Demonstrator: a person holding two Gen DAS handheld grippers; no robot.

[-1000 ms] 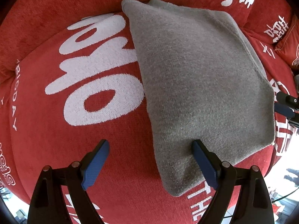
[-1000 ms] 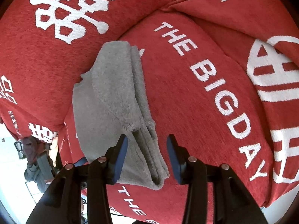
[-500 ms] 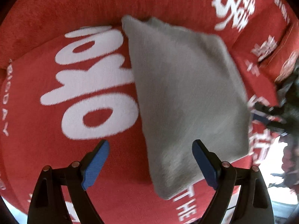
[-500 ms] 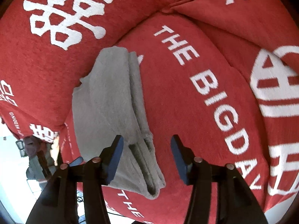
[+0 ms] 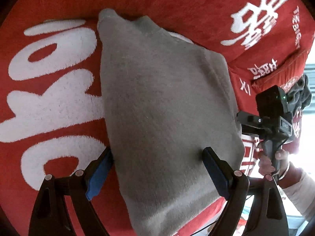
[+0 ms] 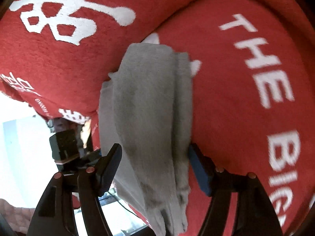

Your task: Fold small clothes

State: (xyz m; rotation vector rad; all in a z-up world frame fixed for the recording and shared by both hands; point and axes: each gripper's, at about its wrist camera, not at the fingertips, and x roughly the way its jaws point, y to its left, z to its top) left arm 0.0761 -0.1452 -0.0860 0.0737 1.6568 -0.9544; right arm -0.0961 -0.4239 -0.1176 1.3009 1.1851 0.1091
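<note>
A grey fleecy garment point(image 5: 167, 108) lies folded flat on a red sofa seat, its near corner hanging over the front edge. My left gripper point(image 5: 157, 175) is open, its jaws straddling the garment's near end. In the right wrist view the garment point(image 6: 149, 118) shows as a layered stack seen from its side. My right gripper point(image 6: 155, 169) is open, with the stack's near end between its jaws. The right gripper's body also shows in the left wrist view point(image 5: 271, 118), at the garment's right edge.
The red sofa cover point(image 5: 49, 108) carries large white lettering; its backrest point(image 6: 59, 19) rises behind the garment. Red cushions point(image 5: 275, 59) sit at the right. The seat's front edge drops to a bright floor point(image 6: 19, 133) below.
Both grippers have moved forward onto the garment, so its near end now lies between each pair of jaws. The right gripper has opened wider.
</note>
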